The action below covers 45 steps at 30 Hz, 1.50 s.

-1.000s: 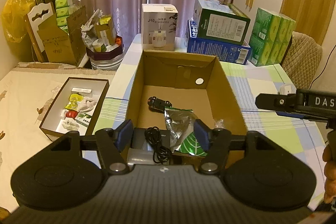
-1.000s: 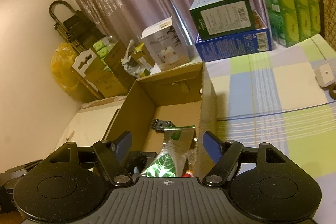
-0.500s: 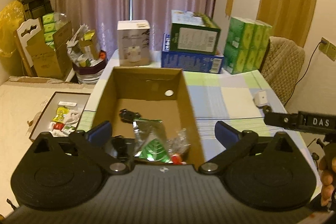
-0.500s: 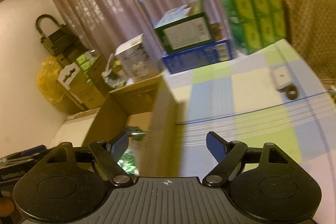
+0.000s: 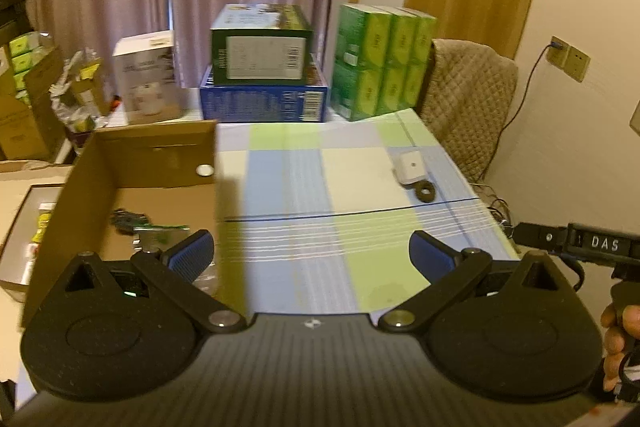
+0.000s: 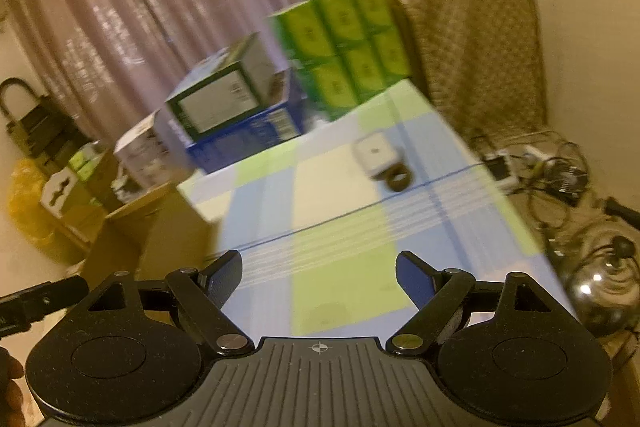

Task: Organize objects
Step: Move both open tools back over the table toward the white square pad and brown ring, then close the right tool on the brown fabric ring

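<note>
Both claws, left claw (image 5: 311,251) and right claw (image 6: 319,277), are hanging spread and empty, aiming at the white cube (image 5: 412,163) sitting loose outside the cardboard box (image 5: 132,151).

Open cardboard box (image 5: 132,163) — items inside

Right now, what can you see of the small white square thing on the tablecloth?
The small white square device looks like smooth plastic, with rounded corners and a small mark at the centre of its top. It lies flat on the checked tablecloth near the far right edge, untouched by either gripper. A dark ring lies against its near side. Both views are blurred.
</note>
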Available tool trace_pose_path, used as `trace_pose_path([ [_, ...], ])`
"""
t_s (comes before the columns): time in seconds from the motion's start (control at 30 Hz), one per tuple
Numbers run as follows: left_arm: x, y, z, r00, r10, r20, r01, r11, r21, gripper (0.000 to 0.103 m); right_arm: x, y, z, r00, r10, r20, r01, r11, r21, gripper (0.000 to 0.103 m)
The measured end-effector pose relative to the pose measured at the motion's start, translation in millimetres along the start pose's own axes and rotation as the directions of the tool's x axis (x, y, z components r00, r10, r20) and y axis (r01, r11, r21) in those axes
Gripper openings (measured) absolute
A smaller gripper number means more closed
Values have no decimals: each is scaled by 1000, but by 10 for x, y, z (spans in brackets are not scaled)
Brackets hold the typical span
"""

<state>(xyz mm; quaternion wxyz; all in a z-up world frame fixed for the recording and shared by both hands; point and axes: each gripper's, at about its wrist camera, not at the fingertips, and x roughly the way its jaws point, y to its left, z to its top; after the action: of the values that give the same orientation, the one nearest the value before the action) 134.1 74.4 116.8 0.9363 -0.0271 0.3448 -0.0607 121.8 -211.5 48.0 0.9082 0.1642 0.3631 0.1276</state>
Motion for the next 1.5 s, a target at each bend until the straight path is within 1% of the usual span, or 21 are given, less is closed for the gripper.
trace_pose_path([
  [0.17, 238, -241, 40, 999, -32, -11, 32, 999, -11, 102, 4, -260, 43, 999, -40, 7, 40, 999, -8, 81],
  [0.27, 430, -353, 60, 999, -37, -24, 37, 999, -9, 102, 78, -373, 74, 998, -56, 9, 56, 998, -23, 81],
  [0.4, 732, -460, 99, 999, -26, -36, 26, 1000, -7, 102, 283, -487, 131, 998, -66, 11, 67, 996, -53, 81],
  [0.67, 1503, -563, 206, 999, 14, -48, -14, 1000, 8, 102, 947, -702, 276, 997, -79, -1, 78, 989, -124, 81],
  [0.8, 1895, -555, 237, 998, 28, -56, -29, 1000, -3, 102, 1333, -766, 324, 997, -76, -1, 75, 980, -183, 81],
  [0.97, 2291, -523, 254, 997, 47, -60, -49, 998, -26, 102, 1778, -816, 361, 997, -76, 6, 75, 964, -254, 81],
  [1.03, 2419, -521, 259, 997, 48, -59, -50, 998, -30, 102, 1927, -817, 374, 997, -74, 3, 72, 958, -277, 79],
  [1.1, 2545, -521, 265, 997, 51, -61, -53, 998, -30, 102, 2072, -803, 386, 997, -75, 4, 72, 947, -313, 75],
  [1.2, 2707, -534, 270, 997, 53, -56, -54, 998, -20, 102, 2269, -801, 406, 997, -72, -4, 66, 930, -361, 72],
  [1.37, 2940, -524, 283, 996, 46, -77, -49, 998, -37, 102, 2547, -880, 450, 997, -70, -15, 60, 930, -363, 69],
  [1.5, 3055, -528, 259, 996, 33, -81, -36, 999, -39, 102, 2717, -891, 470, 998, -68, -18, 56, 922, -384, 64],
])
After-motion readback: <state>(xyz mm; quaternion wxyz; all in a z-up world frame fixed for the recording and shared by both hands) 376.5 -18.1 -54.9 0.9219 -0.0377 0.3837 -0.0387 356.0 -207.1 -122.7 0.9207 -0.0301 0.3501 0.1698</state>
